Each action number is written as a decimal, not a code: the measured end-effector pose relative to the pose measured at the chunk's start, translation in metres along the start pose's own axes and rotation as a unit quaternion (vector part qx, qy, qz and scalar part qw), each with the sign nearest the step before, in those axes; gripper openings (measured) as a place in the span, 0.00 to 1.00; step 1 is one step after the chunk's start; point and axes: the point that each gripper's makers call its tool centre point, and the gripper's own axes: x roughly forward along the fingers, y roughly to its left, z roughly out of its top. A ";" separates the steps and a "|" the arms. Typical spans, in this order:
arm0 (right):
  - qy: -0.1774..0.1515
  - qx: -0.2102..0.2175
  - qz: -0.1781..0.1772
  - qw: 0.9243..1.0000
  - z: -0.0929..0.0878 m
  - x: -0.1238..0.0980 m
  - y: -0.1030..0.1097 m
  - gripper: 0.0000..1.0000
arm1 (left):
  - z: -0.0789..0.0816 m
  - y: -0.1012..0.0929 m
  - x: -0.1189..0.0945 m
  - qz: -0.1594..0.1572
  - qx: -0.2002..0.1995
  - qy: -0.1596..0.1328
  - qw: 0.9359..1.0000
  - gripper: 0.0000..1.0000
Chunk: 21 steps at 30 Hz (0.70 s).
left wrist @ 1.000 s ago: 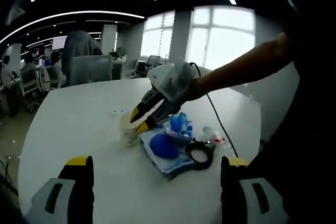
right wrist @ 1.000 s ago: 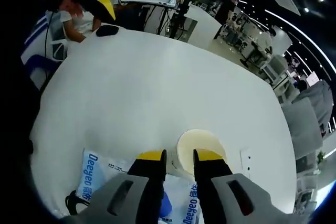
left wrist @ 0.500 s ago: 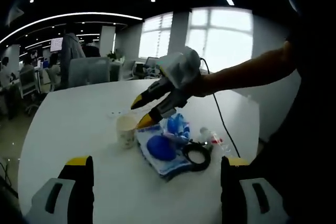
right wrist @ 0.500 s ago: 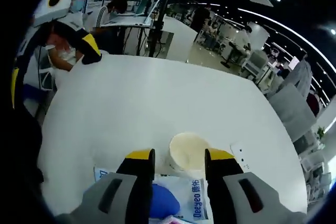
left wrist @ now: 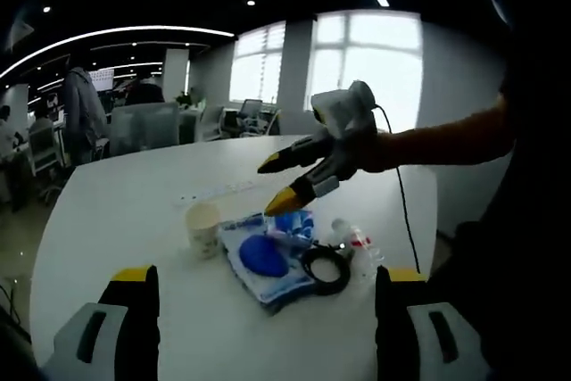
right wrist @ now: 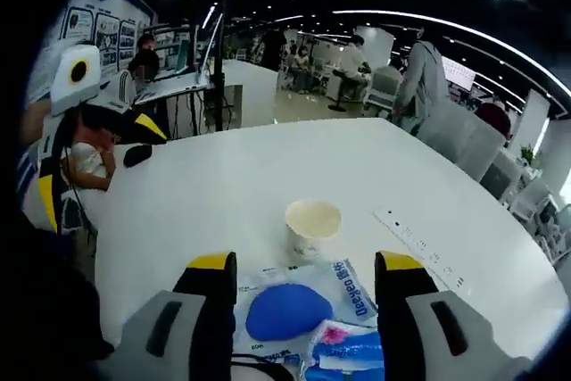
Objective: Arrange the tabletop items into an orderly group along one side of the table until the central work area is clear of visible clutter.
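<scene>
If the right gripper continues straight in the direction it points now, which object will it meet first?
Probably the paper cup. The right gripper is open and held above the table, with the blue packet lying between its jaws and below them. The cup stands straight ahead, just beyond the packet. Depth is hard to judge in this fisheye view.

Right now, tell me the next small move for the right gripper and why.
Probably lower the right gripper, jaws open and holding nothing, toward the plastic packet just beneath it. The paper cup already stands upright beside the packet, so the packet looks like the nearest item left to group.
</scene>
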 end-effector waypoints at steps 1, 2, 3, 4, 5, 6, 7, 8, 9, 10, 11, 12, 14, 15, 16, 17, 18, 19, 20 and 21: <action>-0.008 0.020 -0.008 1.000 -0.004 -0.006 -0.003 0.61 | 0.001 -0.003 0.001 -0.001 0.000 -0.001 1.000 1.00; -0.013 0.042 -0.017 0.999 -0.007 -0.014 -0.006 0.62 | 0.001 -0.005 0.001 -0.002 0.000 -0.001 1.000 1.00; -0.017 0.055 -0.023 0.998 -0.010 -0.020 -0.008 0.64 | 0.001 -0.006 0.002 -0.004 0.000 -0.002 1.000 1.00; -0.021 0.067 -0.031 0.997 -0.015 -0.025 -0.012 0.65 | 0.002 -0.007 0.003 -0.006 -0.002 -0.002 1.000 1.00; -0.026 0.073 -0.036 0.996 -0.017 -0.029 -0.014 0.66 | 0.002 -0.008 0.003 -0.007 -0.003 -0.003 1.000 1.00; -0.028 0.084 -0.041 0.995 -0.021 -0.037 -0.015 0.68 | 0.002 -0.009 0.005 -0.007 -0.003 -0.003 1.000 1.00; -0.028 0.095 -0.044 0.994 -0.025 -0.041 -0.016 0.69 | 0.002 -0.010 0.005 -0.009 -0.002 -0.002 1.000 1.00; -0.027 0.104 -0.048 0.993 -0.030 -0.048 -0.017 0.69 | 0.003 -0.011 0.006 -0.010 -0.001 -0.001 1.000 1.00; -0.028 0.107 -0.055 0.992 -0.034 -0.052 -0.018 0.70 | 0.003 -0.011 0.007 -0.010 0.000 0.000 1.000 1.00; -0.030 0.112 -0.060 0.991 -0.037 -0.055 -0.020 0.71 | 0.004 -0.011 0.008 -0.010 0.001 0.000 1.000 1.00; -0.032 0.117 -0.062 0.991 -0.040 -0.059 -0.021 0.71 | 0.004 -0.012 0.008 -0.010 0.001 0.001 1.000 1.00; -0.033 0.129 -0.070 0.989 -0.045 -0.065 -0.023 0.71 | 0.005 -0.013 0.009 -0.010 0.003 0.001 1.000 1.00; -0.033 0.146 -0.079 0.985 -0.054 -0.076 -0.024 0.71 | 0.006 -0.013 0.010 -0.010 0.002 0.000 1.000 1.00; -0.036 0.154 -0.085 0.984 -0.056 -0.080 -0.026 0.72 | 0.006 -0.013 0.011 -0.011 0.002 0.000 1.000 1.00; -0.037 0.156 -0.088 0.983 -0.059 -0.084 -0.026 0.72 | 0.006 -0.014 0.011 -0.010 0.003 0.001 1.000 1.00; -0.036 0.157 -0.090 0.983 -0.064 -0.088 -0.026 0.72 | 0.006 -0.014 0.012 -0.009 0.003 0.001 1.000 1.00; -0.036 0.163 -0.099 0.981 -0.068 -0.094 -0.029 0.72 | 0.006 -0.015 0.012 -0.010 0.002 0.001 1.000 1.00; -0.037 0.167 -0.103 0.980 -0.070 -0.097 -0.030 0.72 | 0.006 -0.015 0.013 -0.010 0.002 0.001 1.000 1.00; -0.039 0.178 -0.108 0.977 -0.075 -0.103 -0.032 0.72 | 0.006 -0.016 0.013 -0.009 0.004 0.002 1.000 1.00; -0.043 0.188 -0.118 0.974 -0.079 -0.109 -0.035 0.73 | 0.006 -0.016 0.014 -0.009 0.005 0.002 1.000 1.00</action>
